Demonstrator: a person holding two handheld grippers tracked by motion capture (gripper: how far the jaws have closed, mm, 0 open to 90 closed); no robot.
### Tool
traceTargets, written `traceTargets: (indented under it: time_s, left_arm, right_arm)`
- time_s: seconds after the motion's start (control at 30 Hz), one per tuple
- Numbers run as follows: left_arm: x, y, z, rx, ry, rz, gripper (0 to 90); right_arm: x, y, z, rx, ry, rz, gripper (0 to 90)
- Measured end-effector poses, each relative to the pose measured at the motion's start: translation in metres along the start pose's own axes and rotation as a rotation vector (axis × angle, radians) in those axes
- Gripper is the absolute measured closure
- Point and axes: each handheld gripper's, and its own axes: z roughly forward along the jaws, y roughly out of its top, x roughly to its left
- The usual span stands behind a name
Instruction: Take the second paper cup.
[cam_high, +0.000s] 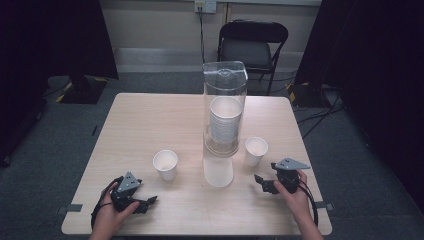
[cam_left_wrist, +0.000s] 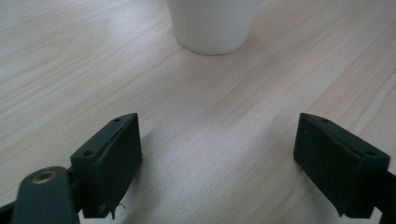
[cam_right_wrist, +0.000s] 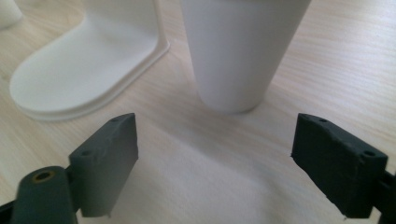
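Black jaws of the right gripper (cam_right_wrist: 215, 172) spread wide, nothing between them, hovering low over the table (cam_right_wrist: 327, 56). Straight ahead of them and near: a white paper cup (cam_right_wrist: 240, 51), upright on its narrow base, open mouth up. Ahead and off to one side of those jaws: the flat white foot of the cup dispenser (cam_right_wrist: 79, 79), apart from the cup.

Same story at the left gripper (cam_left_wrist: 217, 163): jaws parted, empty, just above the wood, with a second paper cup (cam_left_wrist: 212, 23) standing farther ahead, only its lower wall showing.

From above: left gripper (cam_high: 136, 199) short of its cup (cam_high: 165, 165), right gripper (cam_high: 272, 182) just short of its cup (cam_high: 256, 151), clear dispenser tube (cam_high: 225, 107) with a stack of cups inside standing between the two, beyond both tools.

Judged by looks: very light, thin-walled, empty as far as can be seen; easily tipped by a nudge and easily crushed or ovalled by a hard squeeze. Smooth paper surface, likely a bit slippery against the pads, with a taper that tends to let it slide downward out of a loose pinch. Best hold probably across the wall at mid-height or a little above, one jaw each side, where the rolled rim lends stiffness; gentle closing only. Low grip near the base more likely to topple it.
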Motion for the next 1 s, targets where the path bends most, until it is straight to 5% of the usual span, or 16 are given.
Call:
traceTargets:
  time_s: [0.6,1.0]
  left_arm:
    - [0.0,0.0,0.0,0.0,0.0,-0.001,14.7]
    - [0.0,0.0,0.0,0.0,0.0,0.0,14.7]
  right_arm:
    - [-0.004,-0.028,-0.029,0.008,0.006,0.004,13.9]
    - [-0.007,-0.043,-0.042,0.099,-0.012,-0.028,14.0]
